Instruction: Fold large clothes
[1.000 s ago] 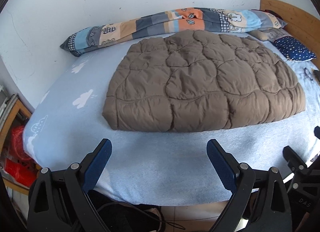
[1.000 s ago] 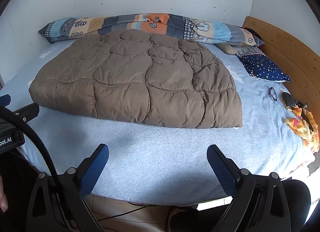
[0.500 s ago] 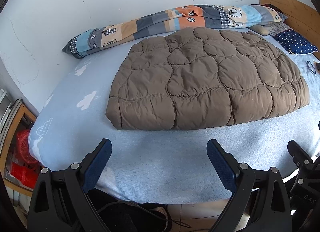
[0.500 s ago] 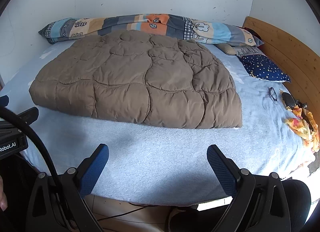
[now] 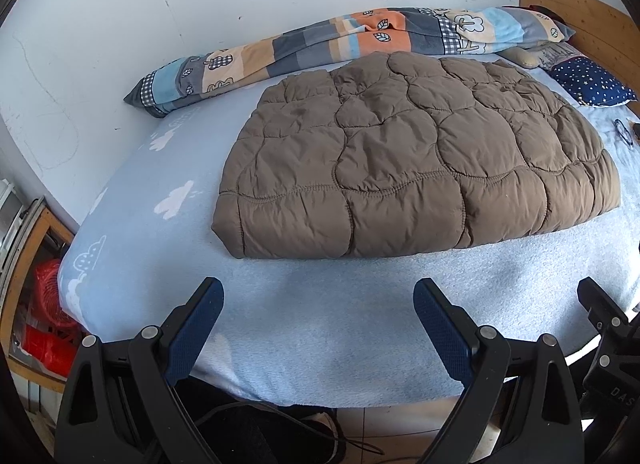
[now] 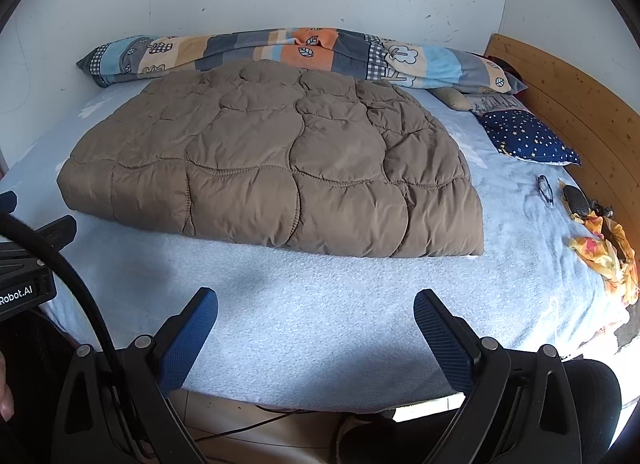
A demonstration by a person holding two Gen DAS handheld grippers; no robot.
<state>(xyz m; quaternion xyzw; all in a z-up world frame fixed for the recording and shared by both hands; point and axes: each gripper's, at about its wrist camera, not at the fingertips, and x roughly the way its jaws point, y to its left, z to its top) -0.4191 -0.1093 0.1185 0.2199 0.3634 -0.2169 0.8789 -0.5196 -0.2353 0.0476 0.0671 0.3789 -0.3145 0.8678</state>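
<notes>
Both released hand-held grippers (image 5: 318, 320) (image 6: 316, 324) hover apart from the folded brown quilt (image 5: 412, 156) ahead.

the bed (image 6: 320, 324) wears a light blue sheet with white clouds. a folded brown quilt (image 6: 280, 168) lies flat across its middle. along the wall side lies a rolled patchwork blanket (image 6: 288, 52). near the wooden headboard rest a navy starred pillow (image 6: 528, 136), glasses (image 6: 545, 189), a dark object and a yellow patterned cloth (image 6: 604, 256).

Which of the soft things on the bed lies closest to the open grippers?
The brown quilted coat, mid-bed; the patchwork blanket and starry navy pillow lie beyond.
</notes>
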